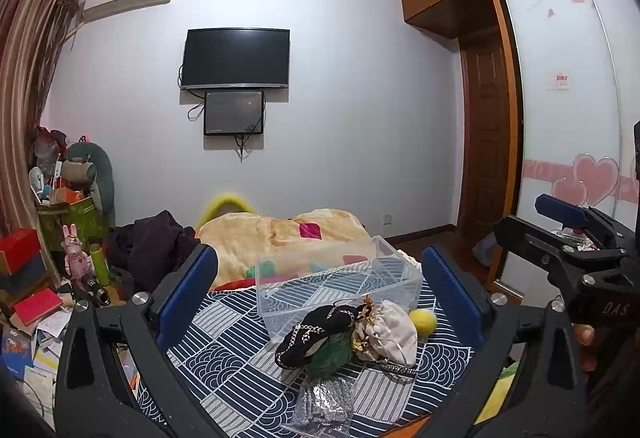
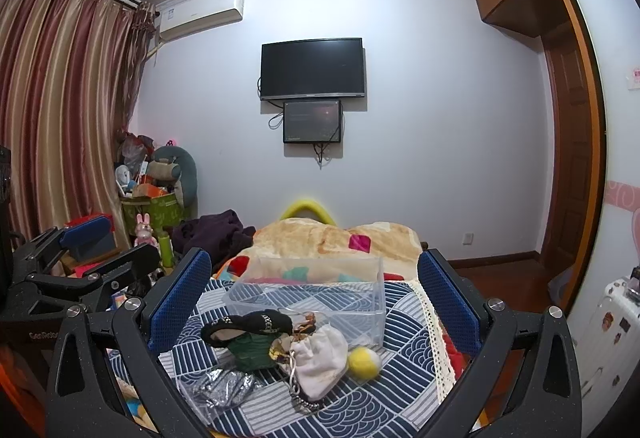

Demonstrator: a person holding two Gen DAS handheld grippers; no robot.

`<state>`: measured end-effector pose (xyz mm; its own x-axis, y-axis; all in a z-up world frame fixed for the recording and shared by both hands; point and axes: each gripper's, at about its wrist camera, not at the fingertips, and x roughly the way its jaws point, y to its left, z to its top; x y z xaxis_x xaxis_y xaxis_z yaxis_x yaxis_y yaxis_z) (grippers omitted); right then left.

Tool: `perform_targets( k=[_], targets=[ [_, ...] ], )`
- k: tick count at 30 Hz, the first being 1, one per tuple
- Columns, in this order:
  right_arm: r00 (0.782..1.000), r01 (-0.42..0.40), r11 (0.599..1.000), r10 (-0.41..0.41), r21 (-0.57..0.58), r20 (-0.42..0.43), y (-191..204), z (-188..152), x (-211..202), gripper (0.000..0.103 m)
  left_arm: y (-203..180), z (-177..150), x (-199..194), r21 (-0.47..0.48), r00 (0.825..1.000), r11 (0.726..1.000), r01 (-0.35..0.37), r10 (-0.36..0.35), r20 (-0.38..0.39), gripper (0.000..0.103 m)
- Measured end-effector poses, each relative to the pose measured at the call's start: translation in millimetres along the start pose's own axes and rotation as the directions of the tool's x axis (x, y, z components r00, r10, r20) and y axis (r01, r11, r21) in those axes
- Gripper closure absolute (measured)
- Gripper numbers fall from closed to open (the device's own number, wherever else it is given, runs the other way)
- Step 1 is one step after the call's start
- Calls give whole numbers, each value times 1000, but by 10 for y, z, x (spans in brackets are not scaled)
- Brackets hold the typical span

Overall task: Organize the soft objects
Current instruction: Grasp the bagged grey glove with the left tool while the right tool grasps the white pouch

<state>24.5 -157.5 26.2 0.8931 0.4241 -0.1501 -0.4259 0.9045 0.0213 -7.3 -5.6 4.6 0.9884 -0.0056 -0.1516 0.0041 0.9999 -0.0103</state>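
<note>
A pile of soft things lies on the blue-and-white patterned bed cover (image 1: 224,354): a black pouch with a chain (image 1: 310,334), a green pouch (image 1: 330,356), a white drawstring bag (image 1: 394,334), a yellow ball (image 1: 423,321) and a clear packet of silver beads (image 1: 326,404). Behind them stands an empty clear plastic box (image 1: 340,278). My left gripper (image 1: 320,302) is open and empty, above and in front of the pile. My right gripper (image 2: 314,298) is open and empty too, framing the box (image 2: 316,294), black pouch (image 2: 252,324), white bag (image 2: 320,360) and ball (image 2: 363,361).
A beige blanket (image 1: 280,234) and dark clothes (image 1: 152,242) lie further up the bed. Cluttered boxes, books and toys (image 1: 48,278) crowd the left side. A wardrobe with heart stickers (image 1: 576,141) stands at the right. A TV (image 1: 236,57) hangs on the far wall.
</note>
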Motion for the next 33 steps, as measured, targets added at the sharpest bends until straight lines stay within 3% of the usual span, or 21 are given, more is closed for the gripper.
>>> perform_targets(
  k=[4,7,15,20,25,28,33],
  targets=[
    [1000,12,1000,-12,5,-11,-39,-50,40,0,38,-85,115,-9,998,1000,1,-1,-59,0],
    [998,18,1000,-18,9,-57,-93,-159,134,0,101,-246,299,-39,986,999,19,-25,-164,0],
    [965,21,999,-12,32,-263,-244,-673,508,1,239,-808,727,-145,916,989,30,-85,-393,0],
    [932,1,996,31,88,-360,-360,-897,707,15,205,-1190,935,-143,864,990,17,-87,-496,0],
    [893,-40,985,110,167,-436,-439,-1079,890,27,231,-1462,1098,-153,809,988,12,-99,-580,17],
    [872,-55,976,151,212,-466,-441,-1172,1005,35,205,-1583,1163,-171,785,985,27,-127,-607,25],
    [847,-56,964,184,260,-499,-445,-1253,1133,46,113,-1654,1168,-159,778,985,66,-150,-610,46]
  ],
)
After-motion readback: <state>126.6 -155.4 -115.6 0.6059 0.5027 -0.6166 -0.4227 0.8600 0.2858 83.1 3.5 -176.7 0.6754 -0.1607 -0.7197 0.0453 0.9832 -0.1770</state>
